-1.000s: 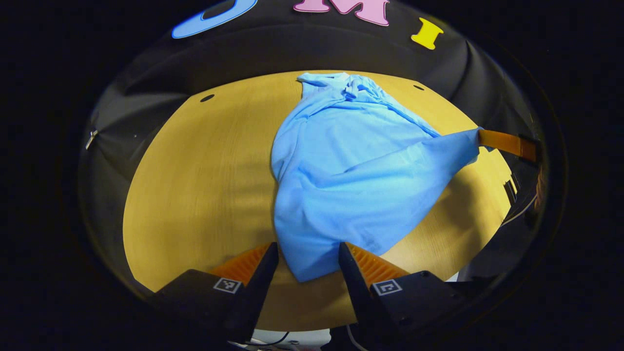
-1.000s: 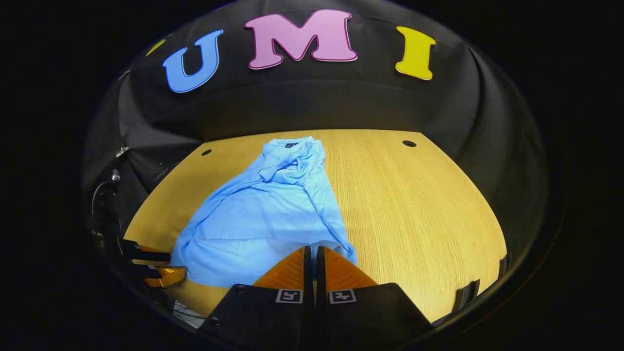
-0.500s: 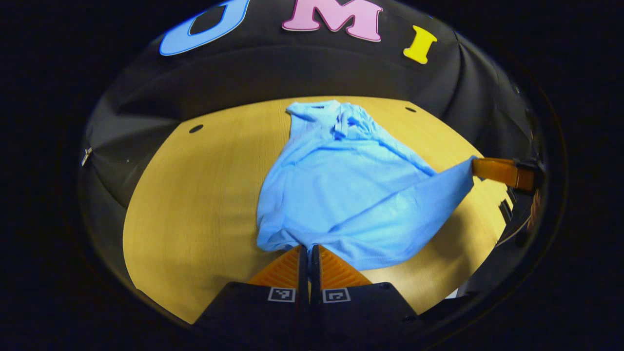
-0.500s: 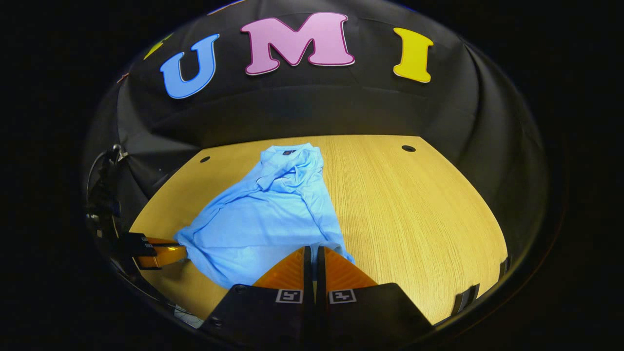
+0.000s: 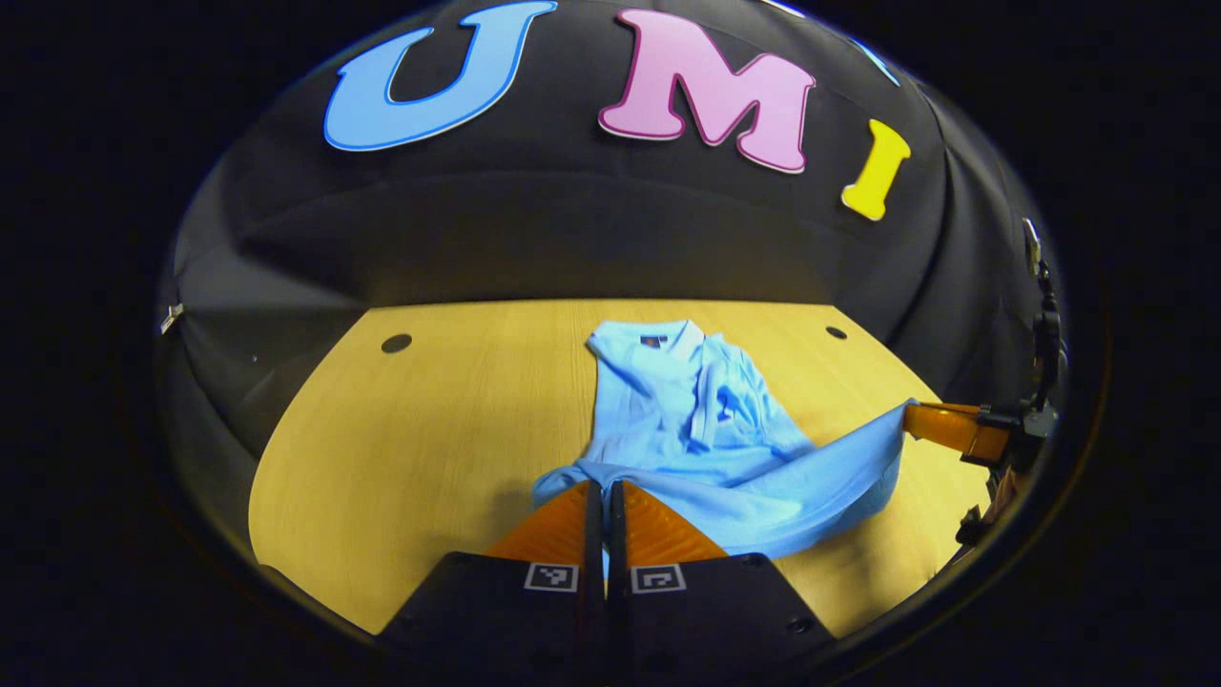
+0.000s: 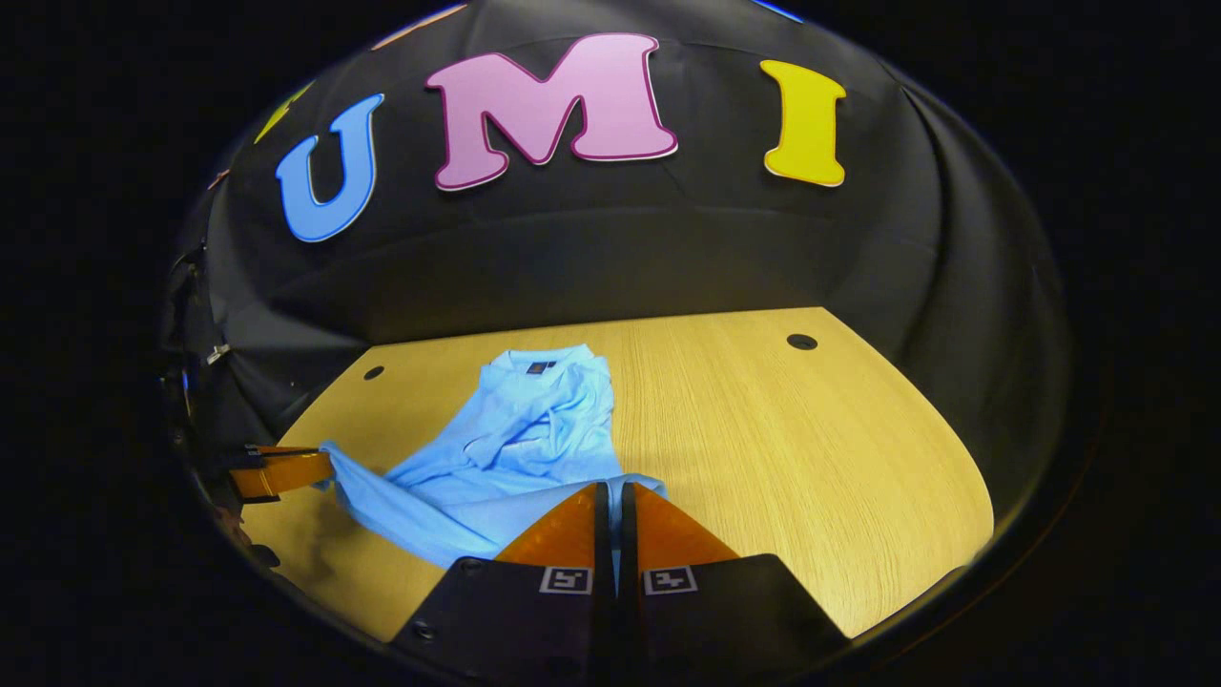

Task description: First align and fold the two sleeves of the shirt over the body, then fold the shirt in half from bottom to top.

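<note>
Blue shirt [image 5: 696, 429] hem pinched by both hand-held grippers.

Hem of the shirt [image 5: 725, 448] under closed fingers — collar label too small.

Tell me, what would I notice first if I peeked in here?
A bright blue shirt lies on the yellow wooden table, collar toward the far wall. Its near hem is lifted off the table, pinched at one corner by the left gripper and at the other by the right gripper.
</note>
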The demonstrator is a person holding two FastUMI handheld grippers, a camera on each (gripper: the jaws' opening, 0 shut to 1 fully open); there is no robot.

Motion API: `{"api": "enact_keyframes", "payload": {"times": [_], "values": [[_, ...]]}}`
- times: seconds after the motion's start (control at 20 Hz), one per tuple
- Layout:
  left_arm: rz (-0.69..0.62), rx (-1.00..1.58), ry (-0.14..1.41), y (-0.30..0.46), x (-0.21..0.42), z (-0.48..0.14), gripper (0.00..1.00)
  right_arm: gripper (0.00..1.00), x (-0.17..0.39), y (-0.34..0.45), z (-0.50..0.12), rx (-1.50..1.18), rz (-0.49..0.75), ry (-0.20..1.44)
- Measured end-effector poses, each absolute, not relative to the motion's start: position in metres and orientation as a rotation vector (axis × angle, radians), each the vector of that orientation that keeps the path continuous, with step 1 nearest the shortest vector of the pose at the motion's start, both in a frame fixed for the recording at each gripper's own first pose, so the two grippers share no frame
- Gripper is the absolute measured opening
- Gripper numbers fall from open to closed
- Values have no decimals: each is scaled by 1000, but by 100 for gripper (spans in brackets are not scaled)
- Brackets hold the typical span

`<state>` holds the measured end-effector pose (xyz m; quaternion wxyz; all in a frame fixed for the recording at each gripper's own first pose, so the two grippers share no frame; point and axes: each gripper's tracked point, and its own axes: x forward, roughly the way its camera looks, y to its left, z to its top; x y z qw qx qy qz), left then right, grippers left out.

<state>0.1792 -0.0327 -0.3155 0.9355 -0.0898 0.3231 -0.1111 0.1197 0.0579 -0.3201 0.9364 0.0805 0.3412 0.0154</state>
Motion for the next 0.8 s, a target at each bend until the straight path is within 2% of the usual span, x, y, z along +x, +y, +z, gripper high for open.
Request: {"api": "enact_keyframes", "payload": {"times": [0.55, 0.8], "values": [[-143, -213, 510, -27, 347, -300, 6, 5, 277, 42, -351, 176, 7, 602], [-108, -213, 517, -37, 408, -330, 5, 5, 333, 42, -381, 177, 2, 619]]}}
